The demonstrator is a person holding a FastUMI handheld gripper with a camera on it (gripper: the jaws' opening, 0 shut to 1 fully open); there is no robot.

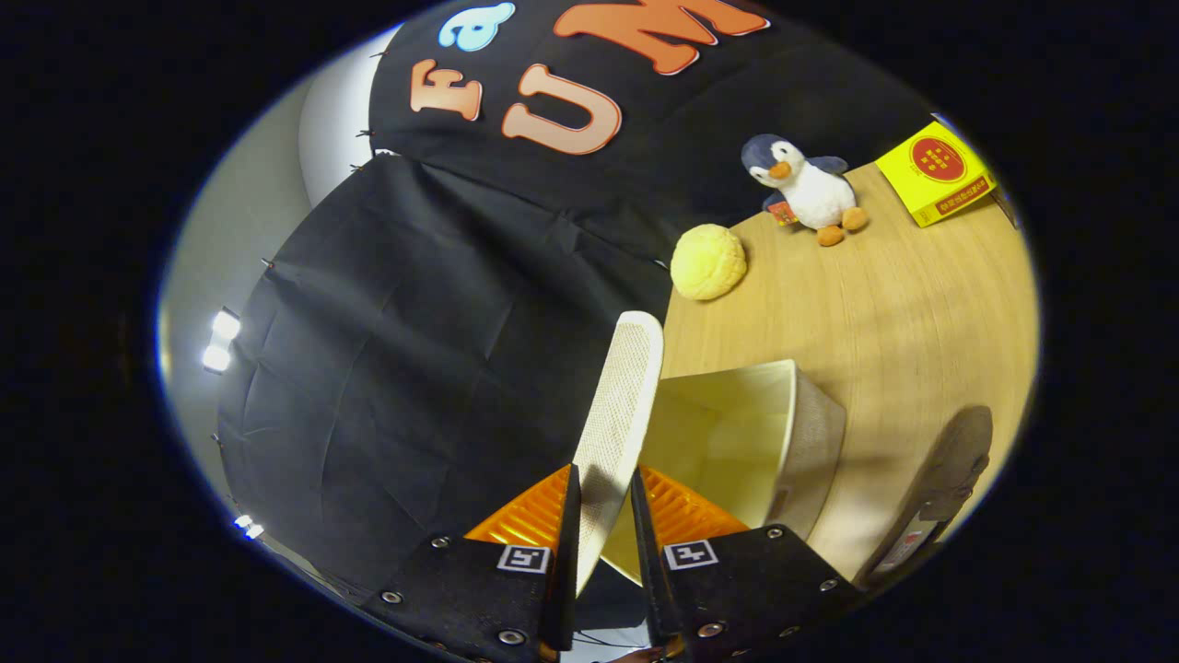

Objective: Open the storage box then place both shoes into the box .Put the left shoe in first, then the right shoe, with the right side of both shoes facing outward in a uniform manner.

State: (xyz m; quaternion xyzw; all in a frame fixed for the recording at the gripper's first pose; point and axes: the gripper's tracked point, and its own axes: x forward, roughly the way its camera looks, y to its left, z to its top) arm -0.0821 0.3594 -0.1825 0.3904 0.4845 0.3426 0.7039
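Note:
My gripper (603, 502) is shut on the lid (619, 414) of the storage box, a cream woven panel that stands up on edge between my fingers and reaches ahead of them. Just beyond the fingers the box (811, 433) stands open on the wooden table, its pale inside showing with nothing in it. A dark shoe (939, 488) lies on the table beside the box, on the side away from the lid; only part of it shows.
Beyond the box on the wooden table (903, 304) lie a round yellow plush bun (707, 262), a penguin plush toy (806, 189) and a yellow carton (937, 172). Black cloth walls the booth behind the lid, with bright lamps (221, 341) past it.

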